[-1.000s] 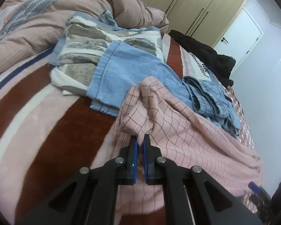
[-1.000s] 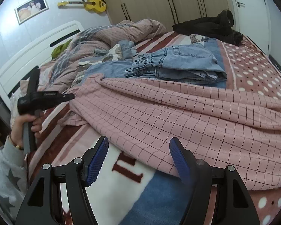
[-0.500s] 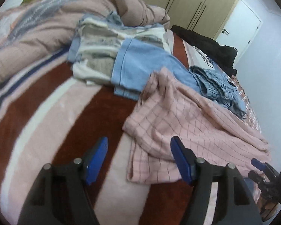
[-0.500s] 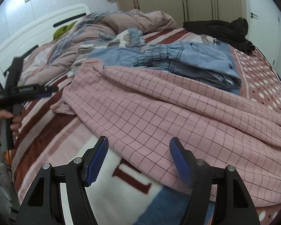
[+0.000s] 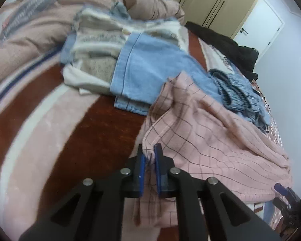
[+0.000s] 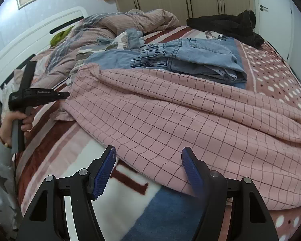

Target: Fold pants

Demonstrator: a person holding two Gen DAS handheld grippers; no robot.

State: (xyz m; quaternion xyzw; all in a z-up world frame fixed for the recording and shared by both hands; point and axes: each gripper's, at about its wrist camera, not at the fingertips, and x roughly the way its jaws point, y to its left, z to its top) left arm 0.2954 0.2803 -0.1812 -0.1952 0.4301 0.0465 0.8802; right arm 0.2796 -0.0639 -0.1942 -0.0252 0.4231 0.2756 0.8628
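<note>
Pinching a corner of the pink checked pants [image 5: 210, 136] between the blue pads, my left gripper [image 5: 149, 156] has just snapped shut on the cloth near the bed's [image 5: 50, 132] left side. My right gripper [image 6: 148, 170] hangs with its jaws spread wide and nothing in them — just short of the pants' near hem, by the bed's front edge. The pants lie spread across the bed, with folded denim jeans [image 6: 194, 60] beyond them.
</note>
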